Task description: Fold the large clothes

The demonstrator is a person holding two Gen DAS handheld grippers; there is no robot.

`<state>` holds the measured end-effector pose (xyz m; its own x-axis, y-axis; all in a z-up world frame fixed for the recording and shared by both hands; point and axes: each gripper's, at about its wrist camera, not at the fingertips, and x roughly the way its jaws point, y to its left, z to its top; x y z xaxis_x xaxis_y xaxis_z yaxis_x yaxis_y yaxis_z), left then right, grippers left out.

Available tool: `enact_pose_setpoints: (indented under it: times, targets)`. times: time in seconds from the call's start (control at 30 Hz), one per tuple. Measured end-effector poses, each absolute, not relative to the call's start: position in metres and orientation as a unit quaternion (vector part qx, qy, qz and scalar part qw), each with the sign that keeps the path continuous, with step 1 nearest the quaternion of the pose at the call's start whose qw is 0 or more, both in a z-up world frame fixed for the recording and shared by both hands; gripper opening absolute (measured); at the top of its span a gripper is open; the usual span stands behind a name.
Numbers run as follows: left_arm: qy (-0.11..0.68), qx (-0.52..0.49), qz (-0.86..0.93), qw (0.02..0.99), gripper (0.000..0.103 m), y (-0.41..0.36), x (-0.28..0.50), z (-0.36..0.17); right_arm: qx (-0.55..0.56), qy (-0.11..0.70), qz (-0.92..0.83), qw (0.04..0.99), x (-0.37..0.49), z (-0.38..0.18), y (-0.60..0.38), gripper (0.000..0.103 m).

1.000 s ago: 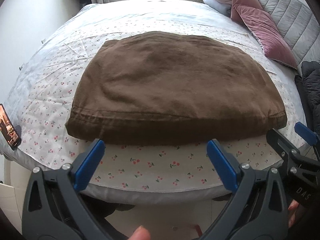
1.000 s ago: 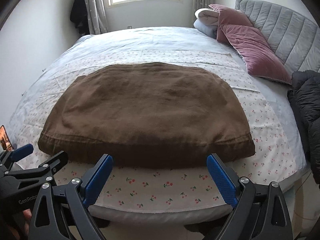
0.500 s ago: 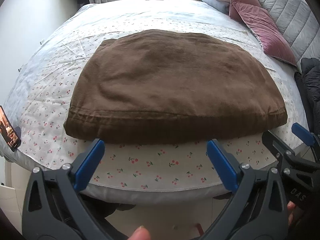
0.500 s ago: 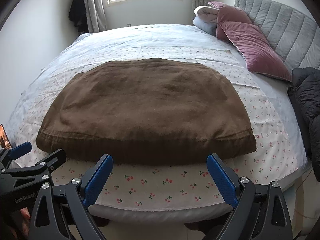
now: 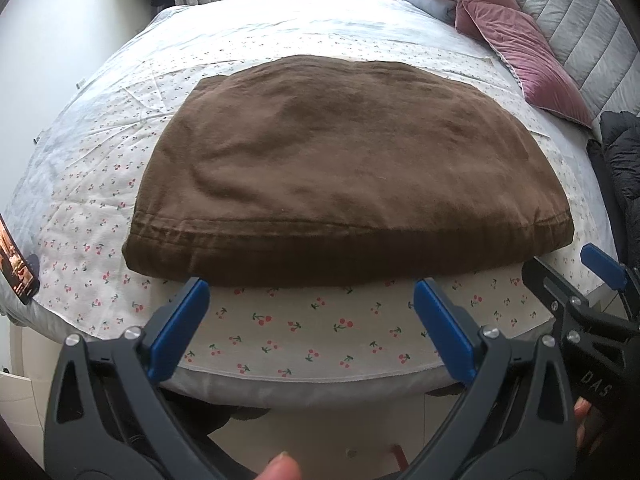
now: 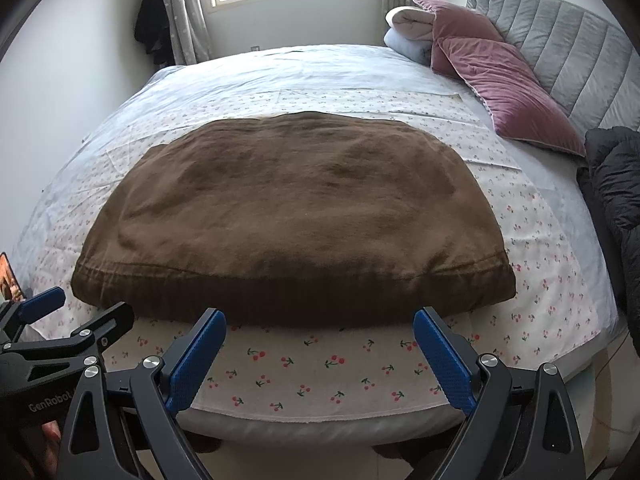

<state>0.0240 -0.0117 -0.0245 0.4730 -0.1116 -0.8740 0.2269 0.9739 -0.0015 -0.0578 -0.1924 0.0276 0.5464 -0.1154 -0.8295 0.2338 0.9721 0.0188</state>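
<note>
The brown garment (image 5: 352, 176) lies folded into a thick, flat rectangle on the cherry-print sheet (image 5: 304, 332), which covers the near part of the bed (image 6: 280, 68). Its near edge, with a stitched hem, runs along just behind the near border of the sheet, and a strip of the sheet stays bare in front of it.

The left gripper (image 5: 310, 320) is wide open and holds nothing. Its two blue fingertips (image 5: 180, 324) are above the bare strip of sheet, just in front of the near edge of the garment; whether the left tip touches the hem, I cannot tell. The right gripper (image 6: 316, 350) is also wide open and empty, with its tips at the near edge of the garment in the same way. In the left wrist view the right gripper shows beside the near right corner of the garment, and in the right wrist view the left gripper shows beside the near left corner.

Far from the garment, toward the grey headboard (image 6: 568, 60), lie two pink velvet pillows (image 6: 504, 92) and a rolled blanket (image 6: 408, 20). A dark padded jacket (image 6: 616, 184) lies to the right of the garment at the bed's edge. A phone (image 5: 16, 264) lies at the left of the garment, on the sheet's edge.
</note>
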Motion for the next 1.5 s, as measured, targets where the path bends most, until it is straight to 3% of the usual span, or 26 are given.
enact_pose_setpoints:
  times: [1.5]
  targets:
    - [0.517, 0.070, -0.055, 0.851, 0.102, -0.011, 0.027, -0.037, 0.074, 0.475, -0.099, 0.871, -0.055, 0.019, -0.196, 0.096]
